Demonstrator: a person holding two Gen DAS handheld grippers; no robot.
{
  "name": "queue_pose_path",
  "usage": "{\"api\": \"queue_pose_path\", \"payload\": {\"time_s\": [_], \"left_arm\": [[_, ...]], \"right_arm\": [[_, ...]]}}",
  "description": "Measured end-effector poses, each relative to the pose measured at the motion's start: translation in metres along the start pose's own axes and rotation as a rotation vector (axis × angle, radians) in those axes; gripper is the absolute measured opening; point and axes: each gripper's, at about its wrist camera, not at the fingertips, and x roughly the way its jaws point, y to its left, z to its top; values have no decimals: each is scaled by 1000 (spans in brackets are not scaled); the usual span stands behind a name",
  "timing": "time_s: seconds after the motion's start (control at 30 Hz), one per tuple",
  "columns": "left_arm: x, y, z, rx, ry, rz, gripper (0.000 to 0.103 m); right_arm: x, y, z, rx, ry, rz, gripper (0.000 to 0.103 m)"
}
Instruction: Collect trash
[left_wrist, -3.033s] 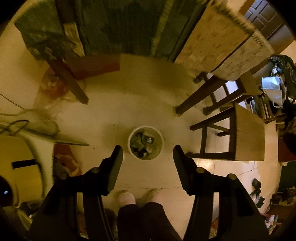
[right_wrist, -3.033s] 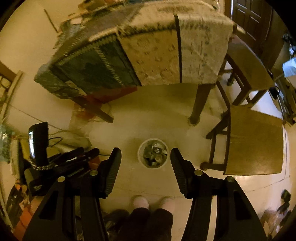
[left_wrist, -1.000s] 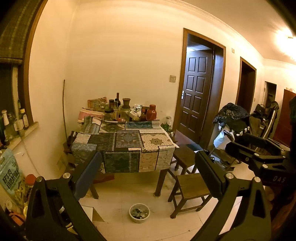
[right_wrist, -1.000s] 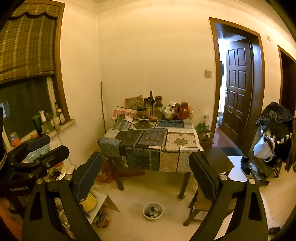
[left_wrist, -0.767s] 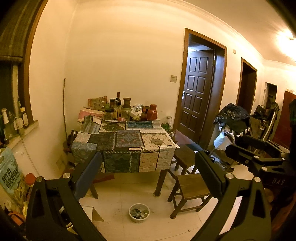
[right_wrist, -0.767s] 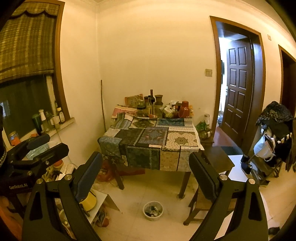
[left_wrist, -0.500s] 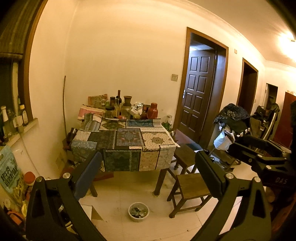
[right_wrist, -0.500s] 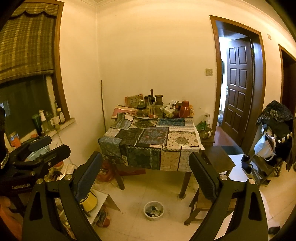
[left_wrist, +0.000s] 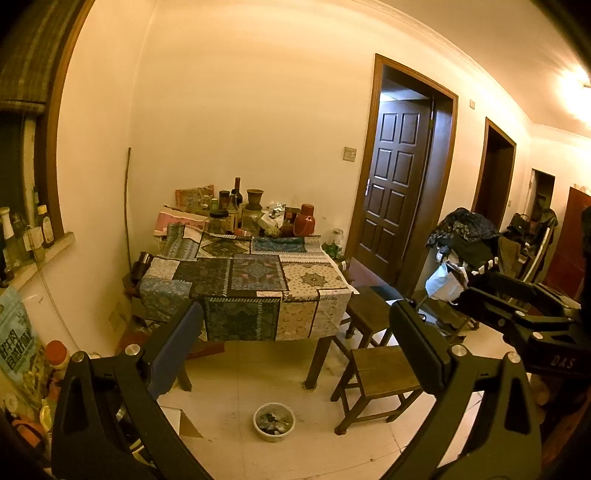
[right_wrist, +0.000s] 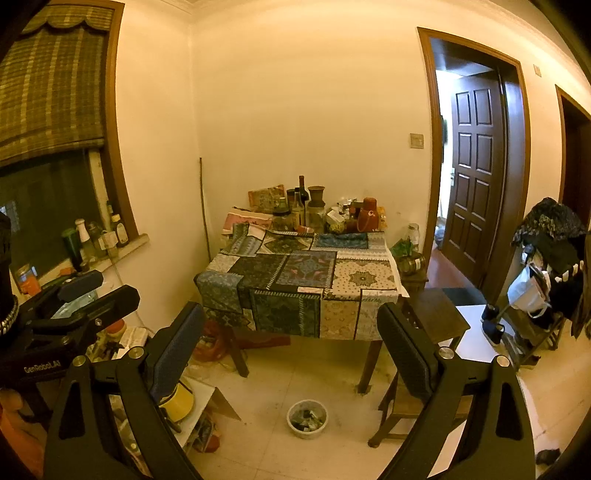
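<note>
Both the left gripper (left_wrist: 295, 343) and right gripper (right_wrist: 290, 339) gape empty, well apart from the trash bowl (left_wrist: 274, 421) on the floor beside the table leg (left_wrist: 317, 362); a misjudged reach may tip it

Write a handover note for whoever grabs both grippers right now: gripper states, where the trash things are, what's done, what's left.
Left gripper: open, empty, held high, facing the room.
Right gripper: open, empty, likewise raised.
Small round white trash bowl: on the tiled floor in front of the patchwork-cloth dining table, beside the dark wooden stool; it already holds dark scraps.
Done: some trash sits in the bowl; nothing is in hand.
Left: probably check the cluttered back of the table, where the jars and bottles stand, for further trash; from here I can't tell which items count as trash.
</note>
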Motion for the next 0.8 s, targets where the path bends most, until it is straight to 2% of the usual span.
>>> {"api": "queue_pose_path", "payload": {"time_s": [0.8], "left_arm": [[15, -23, 3, 32, -2, 2, 101]], "right_arm": [[12, 7, 1, 3, 24, 3, 93]]}}
